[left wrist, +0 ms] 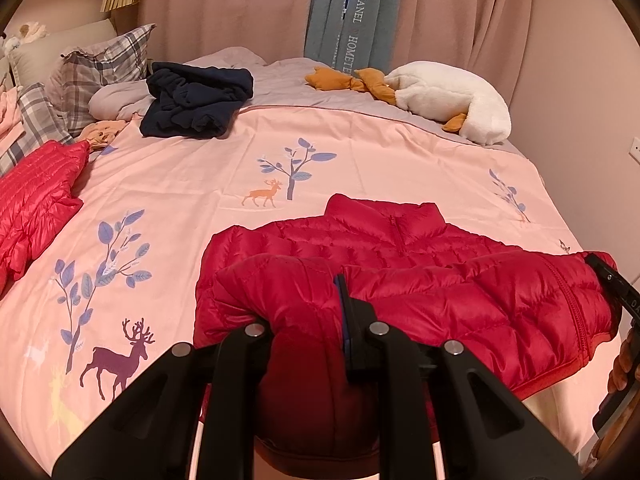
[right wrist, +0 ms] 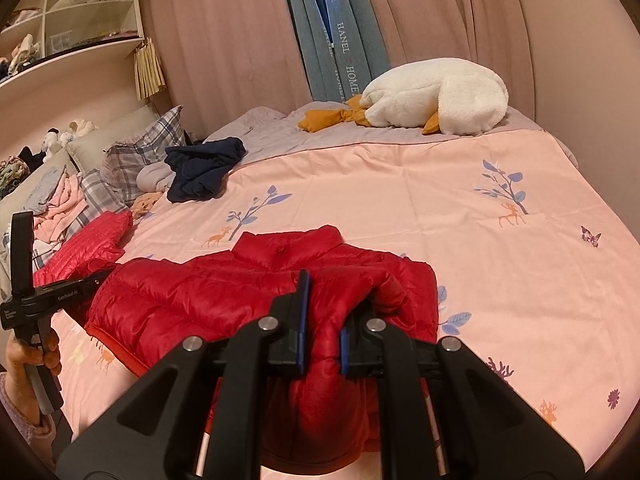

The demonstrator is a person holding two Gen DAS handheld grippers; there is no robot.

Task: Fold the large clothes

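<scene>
A red puffer jacket (left wrist: 400, 248) lies front up on the pink bedspread (left wrist: 192, 184), collar toward the far side. My left gripper (left wrist: 308, 304) is shut on a bunched fold of its left side, lifted a little off the bed. The right gripper (right wrist: 324, 312) is shut on a raised fold of the jacket (right wrist: 200, 292) at its right side, red fabric pinched between the blue pads. Each view shows the other gripper at the jacket's far edge: the right gripper (left wrist: 600, 268) and the left gripper (right wrist: 102, 276), held by a hand (right wrist: 32, 356).
A second red jacket (left wrist: 36, 200) lies at the left of the bed. A navy garment (left wrist: 196, 100), plaid pillows (left wrist: 108, 60) and a white goose plush (left wrist: 452, 96) sit toward the far side. Curtains (left wrist: 240, 0) hang behind; shelves (right wrist: 72, 20) stand at the left.
</scene>
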